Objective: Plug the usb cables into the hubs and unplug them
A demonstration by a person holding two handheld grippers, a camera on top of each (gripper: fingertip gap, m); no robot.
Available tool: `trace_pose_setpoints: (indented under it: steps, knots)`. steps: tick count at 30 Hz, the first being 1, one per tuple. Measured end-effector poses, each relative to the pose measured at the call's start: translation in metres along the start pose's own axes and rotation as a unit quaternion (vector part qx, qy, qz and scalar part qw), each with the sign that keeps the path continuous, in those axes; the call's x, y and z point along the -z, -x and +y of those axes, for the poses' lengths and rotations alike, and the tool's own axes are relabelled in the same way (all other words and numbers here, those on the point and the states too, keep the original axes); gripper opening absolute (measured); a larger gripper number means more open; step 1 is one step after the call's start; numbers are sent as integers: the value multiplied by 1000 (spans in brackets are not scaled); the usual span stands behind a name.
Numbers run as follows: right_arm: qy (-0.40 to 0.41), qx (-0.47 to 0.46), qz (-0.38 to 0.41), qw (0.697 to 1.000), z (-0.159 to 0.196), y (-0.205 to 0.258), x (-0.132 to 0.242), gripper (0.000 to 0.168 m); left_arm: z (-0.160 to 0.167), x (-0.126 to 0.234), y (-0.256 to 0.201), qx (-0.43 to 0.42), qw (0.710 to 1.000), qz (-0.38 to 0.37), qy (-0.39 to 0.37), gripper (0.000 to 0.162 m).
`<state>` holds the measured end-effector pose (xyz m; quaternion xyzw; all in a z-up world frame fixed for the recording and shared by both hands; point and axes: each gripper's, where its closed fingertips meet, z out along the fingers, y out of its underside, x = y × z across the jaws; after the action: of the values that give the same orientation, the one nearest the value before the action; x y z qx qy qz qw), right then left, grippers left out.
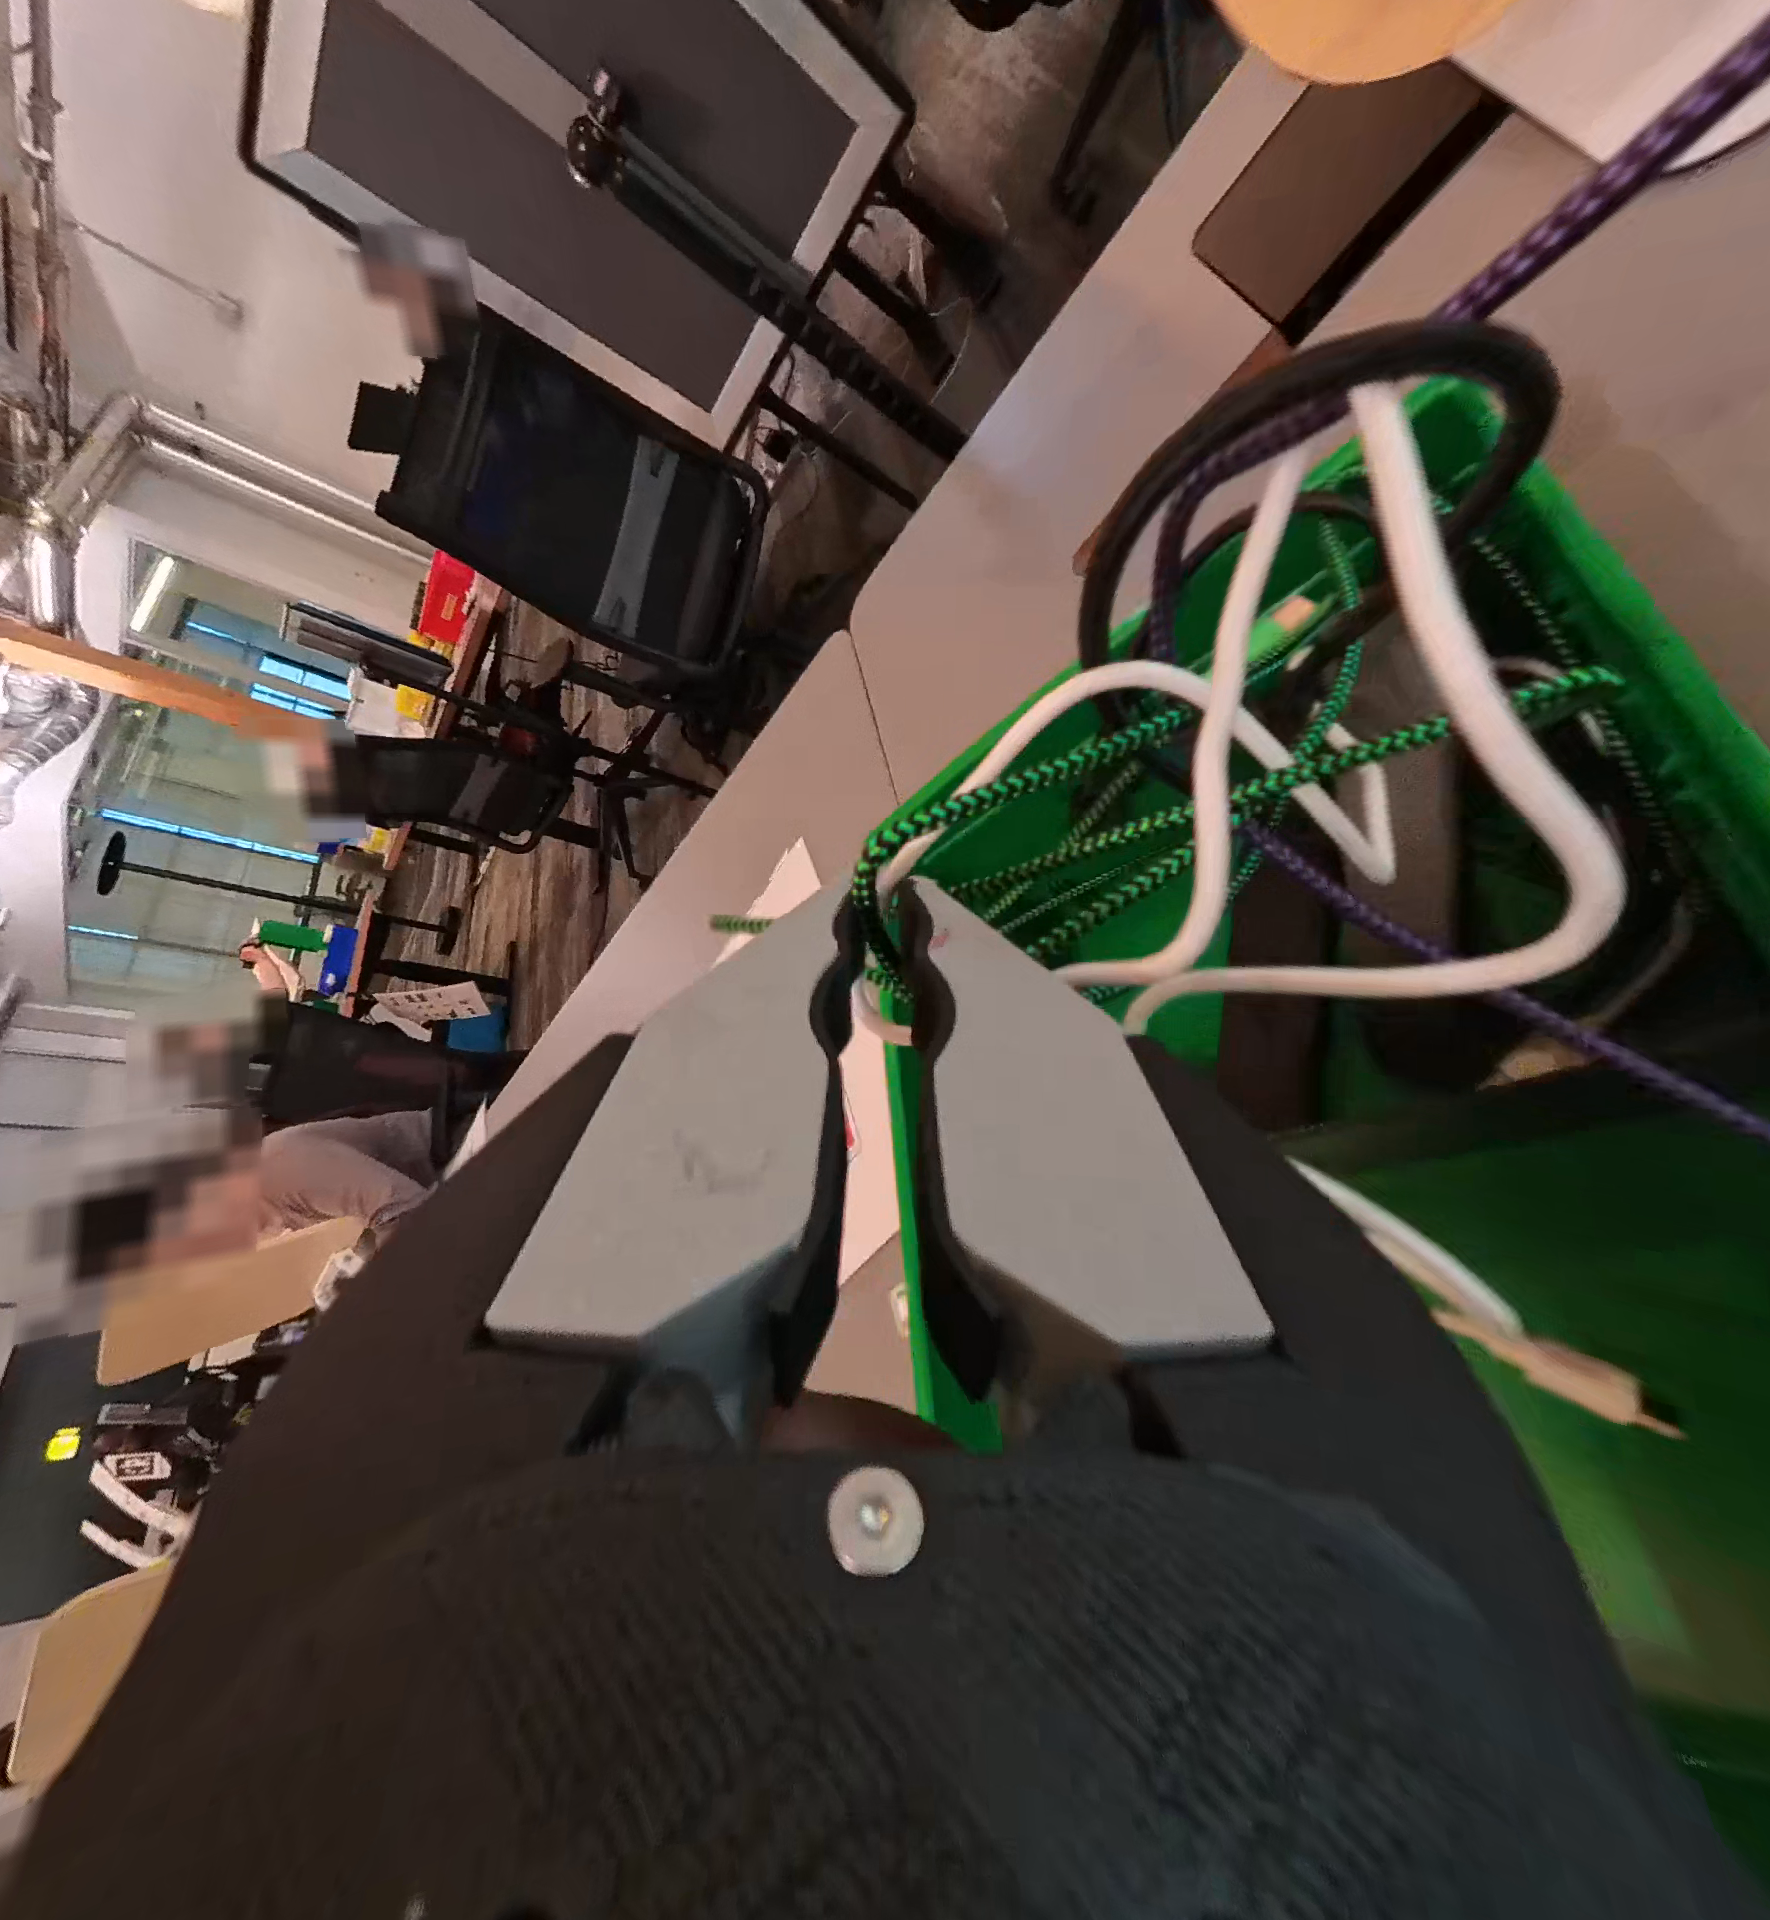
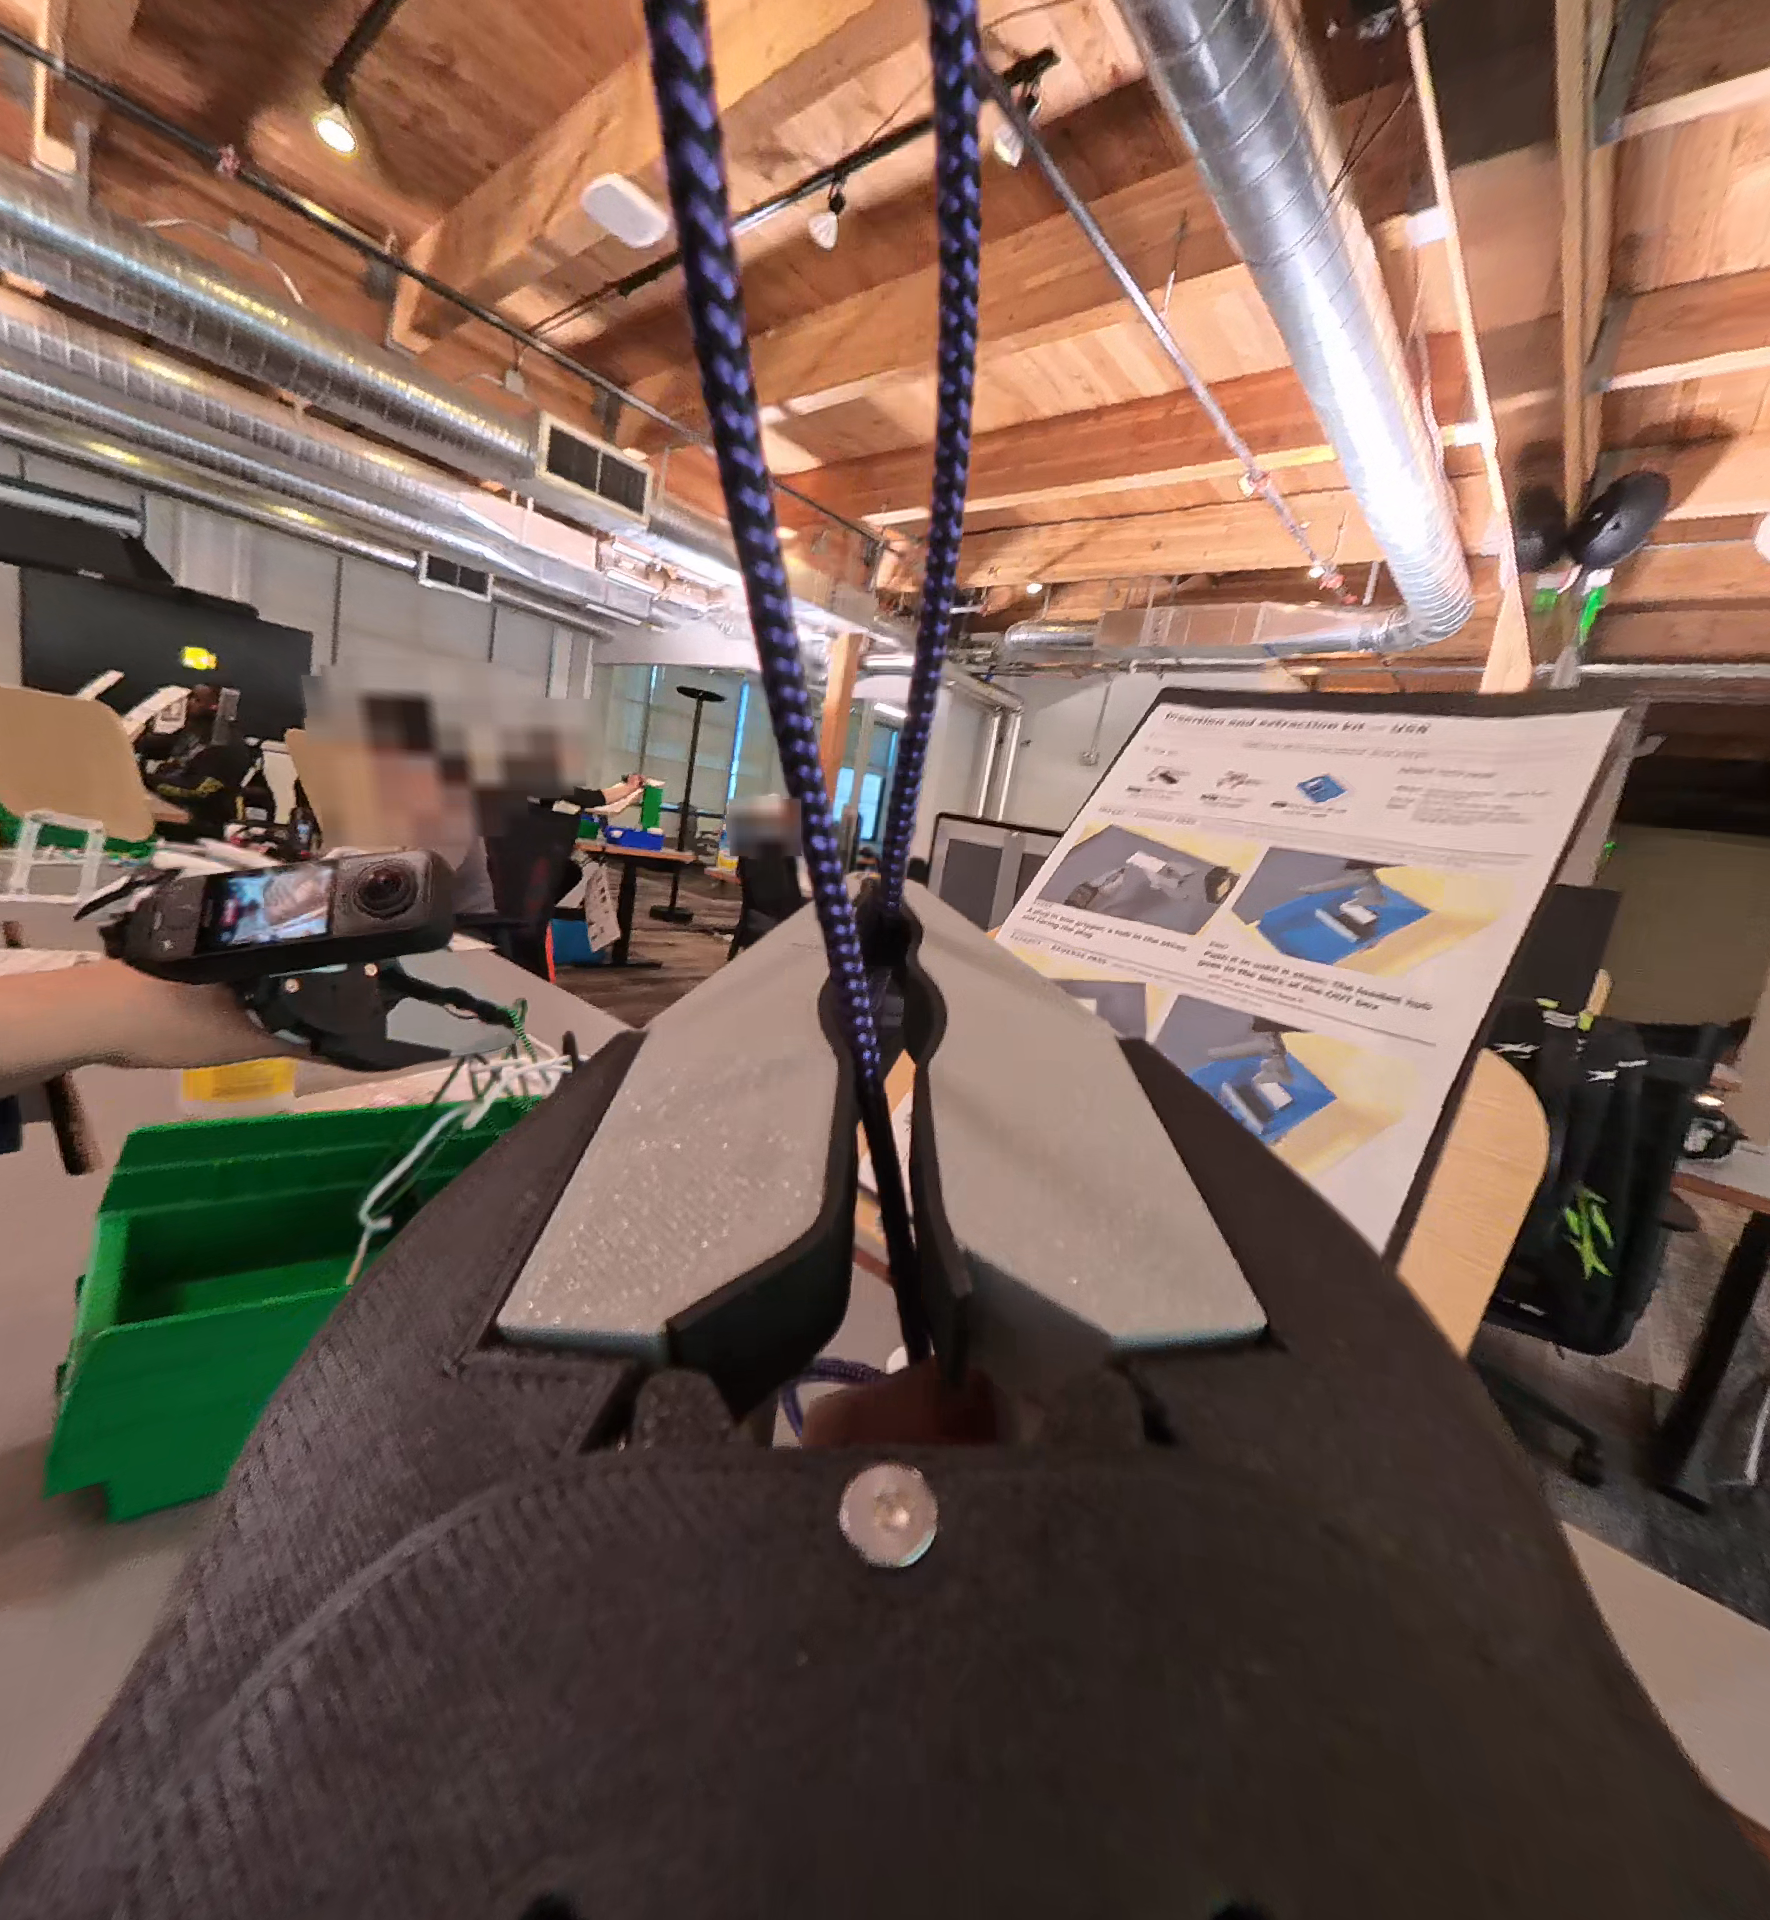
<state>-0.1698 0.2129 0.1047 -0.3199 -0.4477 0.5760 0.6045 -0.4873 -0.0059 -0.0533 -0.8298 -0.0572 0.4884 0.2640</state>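
1. Both views are bright, with even indoor light and no hard shadows.
2. In the right wrist view, light comes from small ceiling spotlights (image 2: 334, 129) that glare slightly; the metal ducts (image 2: 1307, 312) shine.
3. Pale daylight enters through far windows (image 1: 185, 727) in the left wrist view.
4. Wide-angle lenses bend straight lines near the edges.
5. The left wrist view is tilted and motion-blurred, especially the green bin (image 1: 1691, 1299).

We see print on 1 instruction sheet (image 2: 1307, 904) propped on a dark board (image 2: 1587, 862) at the surface's far right; a yellow label (image 2: 232, 1084) beyond the green bin (image 2: 206, 1340) is unreadable.
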Motion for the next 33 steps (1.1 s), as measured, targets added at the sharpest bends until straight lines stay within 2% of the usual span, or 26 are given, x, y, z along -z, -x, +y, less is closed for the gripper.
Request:
trace_pose_setpoints:
  steps: [3,10,13,18,21,23,24,25,29,33]
  knots:
    - [-17,7,20,1000,-12,-8,3,0,10,-7,19,8,999,-30,19,2]
    - [-71,0,70,995,-44,-34,26,0,22,-30,32,45,998,-32,42,1]
    - [-66,0,83,994,-39,-45,35,0,18,-37,10,63,997,17,28,0]
    - [-41,0,116,992,-15,-63,45,0,9,-35,-16,65,997,50,7,2]
    - [-43,-9,127,991,-10,-74,53,0,10,-27,-22,72,994,78,1,25]
    - [-39,-20,118,992,-6,-75,54,0,8,-16,-28,87,988,127,-7,50]
    - [-36,-19,116,992,-5,-74,55,0,4,-8,-29,93,984,148,-17,59]
    - [-35,-17,114,993,-5,-74,55,0,-2,0,-27,96,982,158,-33,61]
    - [-45,-25,101,994,-11,-70,55,0,-50,40,-38,77,968,206,-122,59]
    - [-52,-30,91,994,-17,-65,54,0,-105,58,-83,21,956,241,-166,56]
